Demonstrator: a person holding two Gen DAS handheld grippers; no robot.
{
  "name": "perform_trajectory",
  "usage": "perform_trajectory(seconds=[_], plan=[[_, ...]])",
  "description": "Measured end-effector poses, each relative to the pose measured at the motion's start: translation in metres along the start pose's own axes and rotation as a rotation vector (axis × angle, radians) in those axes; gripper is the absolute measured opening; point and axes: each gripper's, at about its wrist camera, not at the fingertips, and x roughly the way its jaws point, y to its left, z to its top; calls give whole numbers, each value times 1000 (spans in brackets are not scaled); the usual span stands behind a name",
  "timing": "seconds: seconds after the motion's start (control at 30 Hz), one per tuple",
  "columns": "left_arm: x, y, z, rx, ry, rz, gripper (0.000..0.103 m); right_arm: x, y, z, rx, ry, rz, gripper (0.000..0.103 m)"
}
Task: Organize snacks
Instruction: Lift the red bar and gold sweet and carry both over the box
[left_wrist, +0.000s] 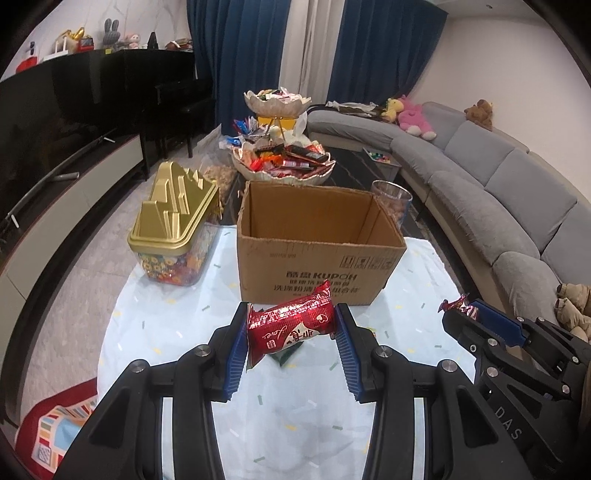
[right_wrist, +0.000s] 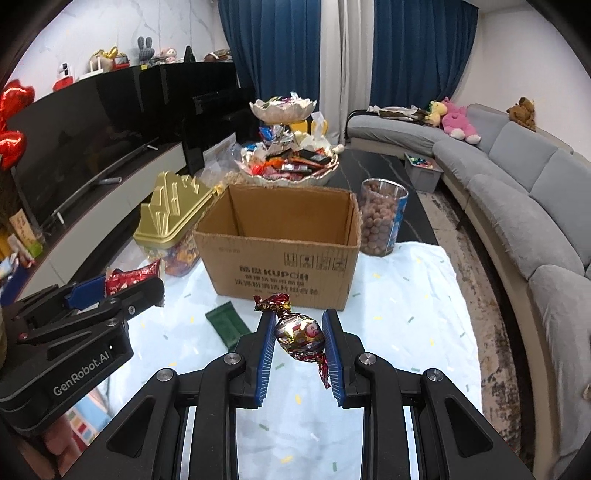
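A pale cloth-covered table (left_wrist: 155, 332) holds an open cardboard box (left_wrist: 317, 266) at twelve o'clock, its visible inside bare. At ten o'clock stands a gold-lidded jar (left_wrist: 173, 229). The left gripper (left_wrist: 291, 325) clamps a red snack packet (left_wrist: 288, 325); the right gripper (right_wrist: 299, 332) pinches a foil-wrapped candy (right_wrist: 299, 332). A green packet (right_wrist: 227, 325) lies on the cloth (not yet collected). Judging by this, sorting has barely begun.
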Motion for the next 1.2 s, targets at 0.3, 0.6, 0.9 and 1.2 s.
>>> perform_trajectory(seconds=[0.3, 0.6, 0.9, 1.2], plan=[[-2, -2, 23, 17, -33, -18, 44, -9, -2, 26, 14, -54, -11, 27], [3, -4, 50, 22, -62, -32, 44, -6, -6, 54, 19, -95, -17, 27], [22, -2, 77, 31, -67, -38, 44, 7, -9, 76, 25, -114, -17, 27], [44, 0, 95, 43, -61, -35, 44, 30, -13, 98, 35, -115, -20, 27]])
